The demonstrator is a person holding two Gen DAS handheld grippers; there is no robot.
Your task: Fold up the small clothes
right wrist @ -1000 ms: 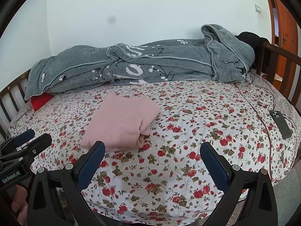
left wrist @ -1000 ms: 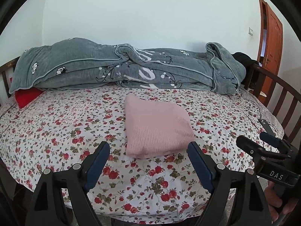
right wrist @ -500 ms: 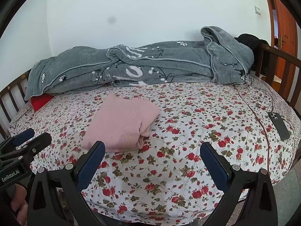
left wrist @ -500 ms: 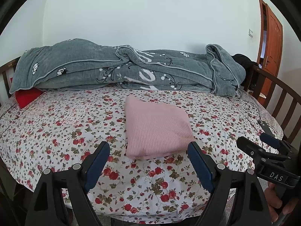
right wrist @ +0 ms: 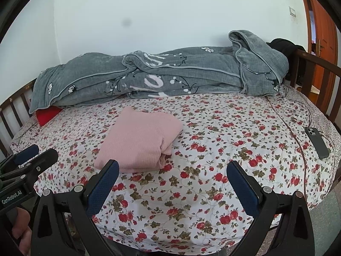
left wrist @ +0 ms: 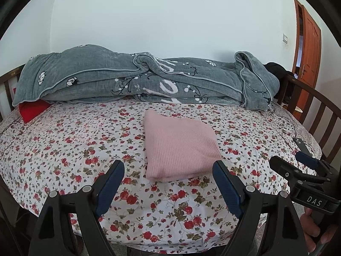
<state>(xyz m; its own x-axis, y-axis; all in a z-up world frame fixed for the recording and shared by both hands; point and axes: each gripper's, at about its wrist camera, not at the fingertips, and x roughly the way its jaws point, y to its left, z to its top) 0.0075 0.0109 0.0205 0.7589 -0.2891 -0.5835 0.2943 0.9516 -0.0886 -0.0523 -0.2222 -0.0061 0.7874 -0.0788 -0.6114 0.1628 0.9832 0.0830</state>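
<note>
A pink ribbed garment (left wrist: 179, 147) (right wrist: 140, 138) lies folded into a neat rectangle on the floral bedsheet (left wrist: 64, 149) (right wrist: 223, 145). My left gripper (left wrist: 169, 170) hovers just short of its near edge, fingers wide apart and empty. Further right, my right gripper (right wrist: 172, 170) is open too, over bare sheet, with the garment ahead and to its left. Each gripper shows at the edge of the other's view, held by a hand.
A grey quilt (left wrist: 138, 81) (right wrist: 159, 79) is bunched along the back wall over a red pillow (left wrist: 32, 108). A dark phone (right wrist: 317, 141) lies near the right edge. Wooden rails (left wrist: 315, 115) border the bed; an orange door (left wrist: 309, 49) stands at right.
</note>
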